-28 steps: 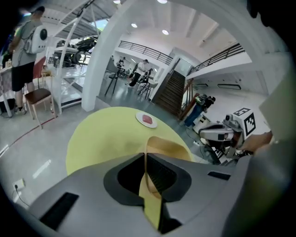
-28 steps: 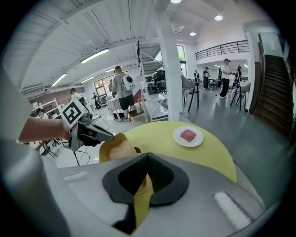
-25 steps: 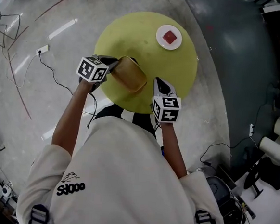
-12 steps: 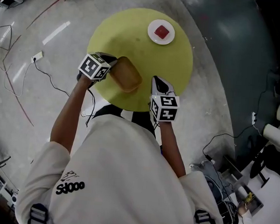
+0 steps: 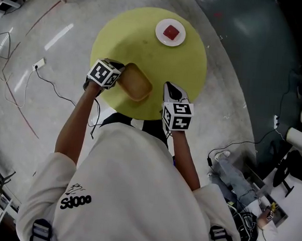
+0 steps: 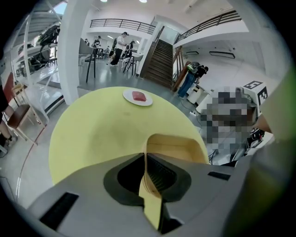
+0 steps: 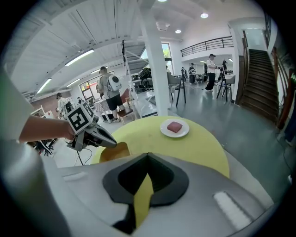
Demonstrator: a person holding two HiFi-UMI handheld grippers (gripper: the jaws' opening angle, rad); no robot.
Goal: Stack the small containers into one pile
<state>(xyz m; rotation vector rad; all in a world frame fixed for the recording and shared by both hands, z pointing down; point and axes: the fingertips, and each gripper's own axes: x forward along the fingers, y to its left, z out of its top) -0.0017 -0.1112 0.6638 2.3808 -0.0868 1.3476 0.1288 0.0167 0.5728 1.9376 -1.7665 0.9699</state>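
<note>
Seen from above, a person in a white shirt (image 5: pixel 129 193) fills the 6 o'clock side, with both arms reaching forward to a round yellow-green table (image 5: pixel 146 47).

At about 5 o'clock on the table's near edge is the right gripper (image 5: pixel 170 89). Its jaws are pressed together with nothing between them, and only the table top shows past them in the right gripper view.

At about 8 o'clock on the table is the left gripper (image 5: pixel 119 69). Its jaws are clamped on the thin side wall of a tan, rounded-rectangular container (image 5: pixel 134 83). The container's open side faces up, and it lies over the near left part of the table, just left of the right gripper. Whether its base touches the table cannot be told.

Well apart, at 12 o'clock near the table's far edge, sits a white plate (image 5: pixel 160 35) with a small red square object (image 5: pixel 171 31) on it.
</note>
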